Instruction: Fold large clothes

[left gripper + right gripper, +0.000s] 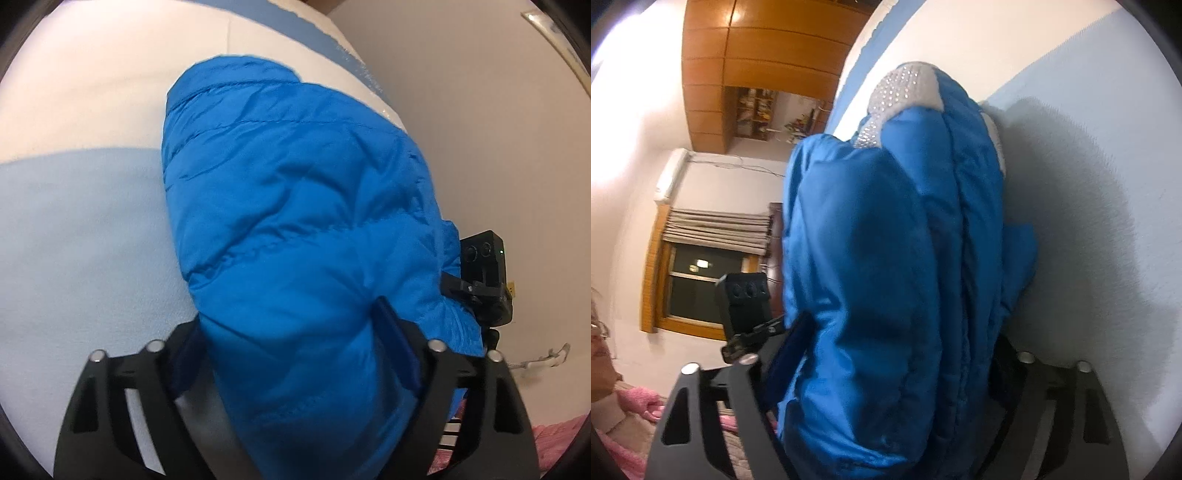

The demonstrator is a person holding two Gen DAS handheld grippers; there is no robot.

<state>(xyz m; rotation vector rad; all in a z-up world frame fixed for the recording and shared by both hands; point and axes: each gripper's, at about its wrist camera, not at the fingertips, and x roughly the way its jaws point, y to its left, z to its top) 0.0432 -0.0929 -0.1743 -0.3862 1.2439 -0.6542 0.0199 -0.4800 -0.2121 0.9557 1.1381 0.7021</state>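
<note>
A bright blue padded jacket point(295, 206), bunched into a thick fold, lies on a cloth with white and pale blue bands point(81, 221). My left gripper point(291, 343) is shut on its near end, and the blue pads point(395, 332) dent the padding on both sides. In the right wrist view the same jacket point(871, 258) stands as a tall bundle with a white sparkly lining point(908, 88) at its far end. My right gripper point(897, 354) is shut on the bundle. Its left pad point(790, 350) presses the fabric; the right finger is mostly hidden behind the jacket.
The other gripper's black body point(484, 273) shows beside the jacket, against a plain wall point(480, 129). The right wrist view has a dark window with a blind point(709, 273), a wooden cabinet point(757, 51) and a person in pink point(624, 413) at the left edge.
</note>
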